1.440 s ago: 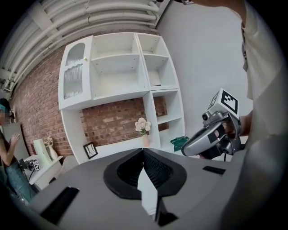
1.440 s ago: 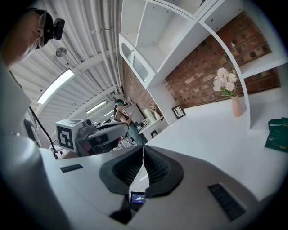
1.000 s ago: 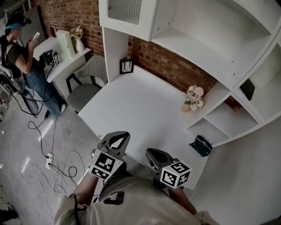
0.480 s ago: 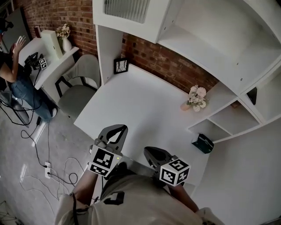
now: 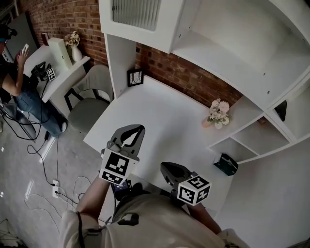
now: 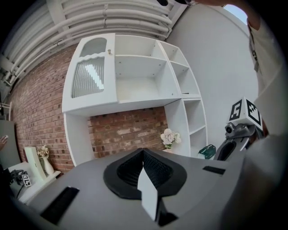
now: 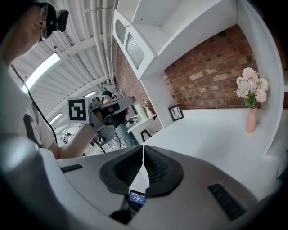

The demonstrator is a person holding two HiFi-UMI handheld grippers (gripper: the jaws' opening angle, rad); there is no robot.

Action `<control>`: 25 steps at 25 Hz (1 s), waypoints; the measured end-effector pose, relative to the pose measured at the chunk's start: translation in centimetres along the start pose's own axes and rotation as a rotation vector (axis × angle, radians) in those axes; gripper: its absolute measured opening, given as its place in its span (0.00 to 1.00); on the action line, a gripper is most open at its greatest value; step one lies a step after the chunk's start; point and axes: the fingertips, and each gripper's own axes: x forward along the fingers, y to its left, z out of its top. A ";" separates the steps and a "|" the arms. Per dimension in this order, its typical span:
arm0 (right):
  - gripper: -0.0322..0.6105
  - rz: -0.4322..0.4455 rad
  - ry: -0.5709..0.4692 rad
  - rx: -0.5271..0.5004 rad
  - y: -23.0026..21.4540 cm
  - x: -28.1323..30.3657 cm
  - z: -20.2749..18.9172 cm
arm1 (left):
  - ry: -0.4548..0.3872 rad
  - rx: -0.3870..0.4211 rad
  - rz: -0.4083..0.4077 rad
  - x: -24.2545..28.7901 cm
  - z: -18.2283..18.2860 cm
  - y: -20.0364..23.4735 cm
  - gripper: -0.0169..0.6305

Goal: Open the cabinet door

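Observation:
The white wall cabinet has one closed door with ribbed glass (image 5: 136,12) at its upper left, above the white desk (image 5: 160,121). In the left gripper view this door (image 6: 89,74) has a small knob (image 6: 108,52) near its top right corner. My left gripper (image 5: 133,128) is raised over the desk's near edge, well below the door, shut and empty (image 6: 142,151). My right gripper (image 5: 168,167) hangs lower and nearer to me, its pads together with nothing between them (image 7: 143,147). From there the door (image 7: 133,45) is seen edge-on, and the left gripper (image 7: 113,108) at the left.
A vase of flowers (image 5: 218,112) and a small picture frame (image 5: 135,77) stand at the back of the desk. A teal object (image 5: 225,163) lies in a lower right shelf. A chair (image 5: 93,99), floor cables (image 5: 53,184) and a person (image 5: 19,77) are at the left.
My left gripper has risen and moved forward over the desk edge. The right gripper has barely shifted in the view. Both stay shut.

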 end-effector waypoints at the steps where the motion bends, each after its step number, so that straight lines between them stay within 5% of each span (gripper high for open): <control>1: 0.10 0.005 -0.005 0.006 -0.4 -0.3 0.2 | -0.003 0.006 0.012 0.4 0.6 0.2 0.05; 11: 0.10 0.041 -0.051 0.046 -4.6 -3.6 1.6 | -0.084 0.051 0.162 5.5 7.7 3.5 0.05; 18: 0.10 0.059 -0.061 0.088 -5.9 -4.2 1.6 | -0.188 0.034 0.341 8.0 12.4 9.2 0.06; 19: 0.10 0.059 -0.061 0.093 -6.1 -4.3 1.6 | -0.203 0.022 0.353 8.3 13.1 9.8 0.08; 21: 0.10 0.057 -0.062 0.097 -6.4 -4.3 1.6 | -0.225 0.012 0.361 9.0 14.5 10.7 0.26; 25: 0.10 0.045 -0.061 0.102 -6.7 -4.4 1.6 | -0.261 0.016 0.396 10.5 16.7 12.3 0.32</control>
